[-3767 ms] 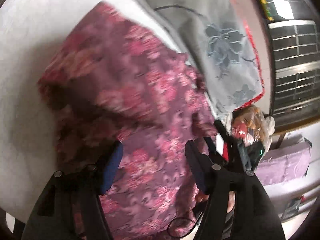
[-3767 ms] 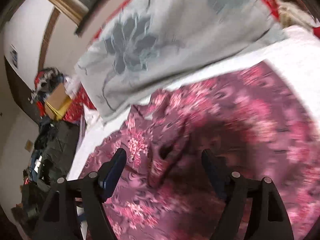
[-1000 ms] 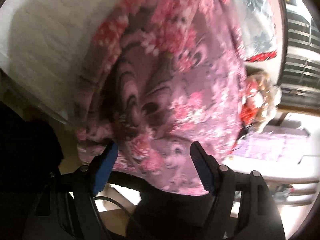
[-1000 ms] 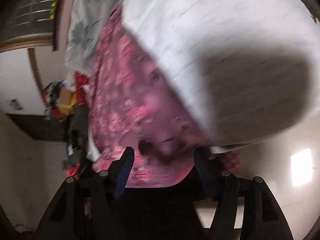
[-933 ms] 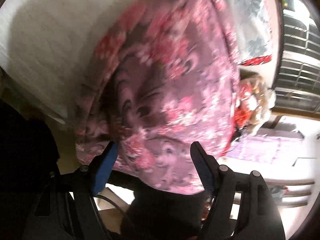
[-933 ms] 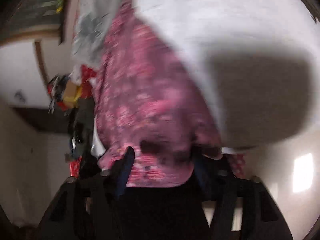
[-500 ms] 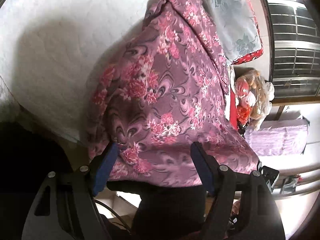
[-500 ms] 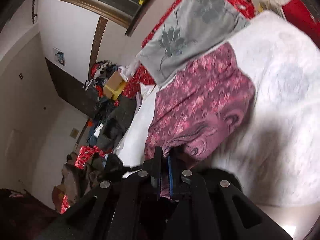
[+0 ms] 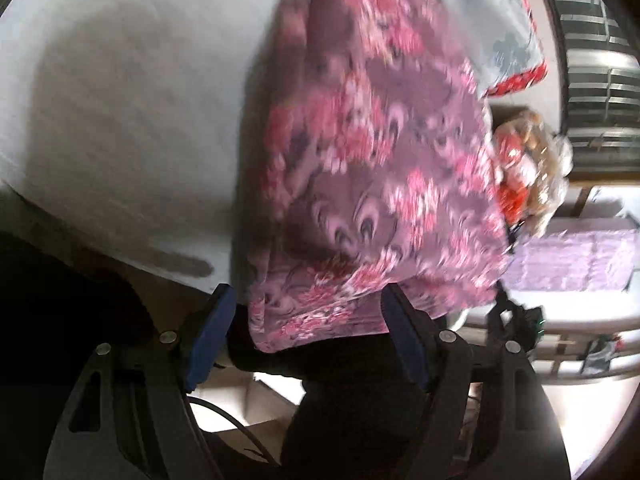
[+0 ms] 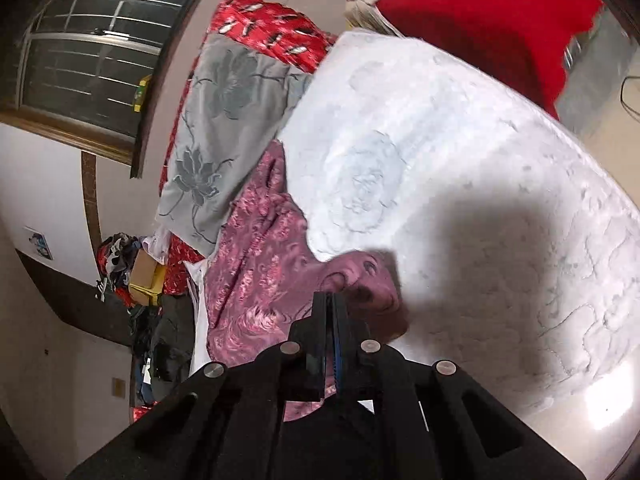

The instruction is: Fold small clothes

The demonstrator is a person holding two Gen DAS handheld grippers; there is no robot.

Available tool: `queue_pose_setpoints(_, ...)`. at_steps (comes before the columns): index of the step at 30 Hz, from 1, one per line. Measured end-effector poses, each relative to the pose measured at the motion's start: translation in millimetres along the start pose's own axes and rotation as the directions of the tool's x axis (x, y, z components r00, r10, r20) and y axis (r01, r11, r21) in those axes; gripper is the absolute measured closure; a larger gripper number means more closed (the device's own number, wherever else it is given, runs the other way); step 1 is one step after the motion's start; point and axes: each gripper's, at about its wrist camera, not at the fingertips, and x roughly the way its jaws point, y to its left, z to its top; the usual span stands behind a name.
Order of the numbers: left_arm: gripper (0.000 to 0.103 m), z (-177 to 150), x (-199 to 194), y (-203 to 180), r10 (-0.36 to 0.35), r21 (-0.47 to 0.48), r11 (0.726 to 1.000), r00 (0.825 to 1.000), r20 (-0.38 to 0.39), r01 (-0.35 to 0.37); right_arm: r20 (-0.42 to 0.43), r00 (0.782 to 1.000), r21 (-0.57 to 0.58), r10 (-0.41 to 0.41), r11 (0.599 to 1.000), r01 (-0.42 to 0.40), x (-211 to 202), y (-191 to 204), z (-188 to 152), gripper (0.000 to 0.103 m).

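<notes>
Left wrist view, left to right: white mattress [image 9: 120,100] across the upper left of the frame, shadowed, its edge running down toward the bottom centre. Purple floral garment [image 9: 368,168] down the middle, blurred, lying on the mattress from the top centre, its lower hem hanging over the edge just above the fingers. Left gripper [image 9: 306,340] at the bottom centre, blue-padded fingers [image 9: 208,332] spread wide, nothing pinched between them; hem of the garment between the tips, contact impossible to tell. Grey flowered cloth [image 9: 496,20] at the upper right, a red edge under it. Barred window [image 9: 600,80] along the right edge.

Right wrist view, left to right: barred window [image 10: 88,40] in the upper left. Grey flowered cloth [image 10: 224,128] left of centre, red patterned fabric [image 10: 272,36] above it. Purple floral garment [image 10: 260,264] in the lower centre-left, bunched in folds along the left edge of the white mattress [image 10: 460,160], one corner pulled toward the camera. Right gripper [image 10: 330,312] at the bottom centre, fingers pressed together, that corner of the garment clamped between them. Mattress across the centre and right, a dark shadow on it. Red cloth [image 10: 492,12] in the upper right.
</notes>
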Motion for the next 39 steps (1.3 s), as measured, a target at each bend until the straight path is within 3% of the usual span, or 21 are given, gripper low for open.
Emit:
queue_pose_setpoints(9,0.031,-20,64,9,0.068,-0.029,0.997,0.989,-0.131,-0.073,-0.058,0.998,-0.019,0.008,1.0,-0.009,12,6,-8,0.096)
queue_pose_setpoints(10,0.036,-19,65,10,0.04,-0.037,0.998,0.991,-0.131,-0.045,-0.061,0.998,-0.021,0.003,1.0,-0.004,14,8,-11,0.096)
queue_pose_setpoints(12,0.072,-18,61,4,-0.026,-0.017,1.0,0.99,-0.136,0.024,-0.067,0.998,-0.032,-0.004,0.999,0.002,12,11,-14,0.095)
queue_pose_setpoints(14,0.098,-20,53,-4,-0.077,0.021,0.997,0.988,-0.134,0.08,-0.063,0.998,-0.042,-0.019,0.999,0.016,9,13,-16,0.094)
queue_pose_setpoints(17,0.098,-18,22,-18,-0.162,0.061,0.984,0.983,-0.087,0.167,-0.045,0.997,-0.059,-0.056,0.997,0.053,3,16,-14,0.082)
queue_pose_setpoints(19,0.099,-13,-7,-29,-0.213,0.093,0.972,0.977,-0.023,0.215,-0.021,0.995,-0.096,-0.097,0.991,0.094,1,19,-13,0.055)
queue_pose_setpoints(21,0.099,-8,-32,-35,-0.252,0.111,0.962,0.967,0.034,0.247,-0.027,0.992,-0.13,-0.122,0.985,0.118,8,21,-13,0.052)
queue_pose_setpoints(23,0.099,-3,-55,-38,-0.287,0.118,0.954,0.954,0.083,0.276,-0.072,0.991,-0.142,-0.115,0.984,0.103,21,23,-15,0.054)
queue_pose_setpoints(25,0.099,-1,-75,-38,-0.314,0.119,0.946,0.941,0.123,0.3,-0.113,0.992,-0.177,-0.06,0.983,0.04,29,34,-24,0.097)
queue_pose_setpoints(29,0.102,-10,-111,-36,-0.341,0.145,0.937,0.921,0.191,0.317,-0.129,0.989,-0.208,0.079,0.973,-0.105,11,66,-43,0.097)
queue_pose_setpoints(32,0.102,-17,-142,-35,-0.376,0.182,0.924,0.887,0.267,0.337,-0.162,0.972,-0.213,0.173,0.955,-0.205,-14,86,-61,0.097)
queue_pose_setpoints(33,0.102,-21,-150,-33,-0.375,0.188,0.924,0.884,0.281,0.332,-0.174,0.967,-0.215,0.184,0.952,-0.22,-21,90,-68,0.097)
queue_pose_setpoints(35,0.102,-25,-156,-27,-0.354,0.175,0.933,0.889,0.29,0.315,-0.181,0.968,-0.213,0.175,0.954,-0.212,-32,87,-78,0.097)
queue_pose_setpoints(39,0.1,-29,-129,-21,-0.263,0.145,0.961,0.941,0.212,0.235,-0.142,0.989,-0.197,0.043,0.978,-0.071,-30,59,-81,0.097)
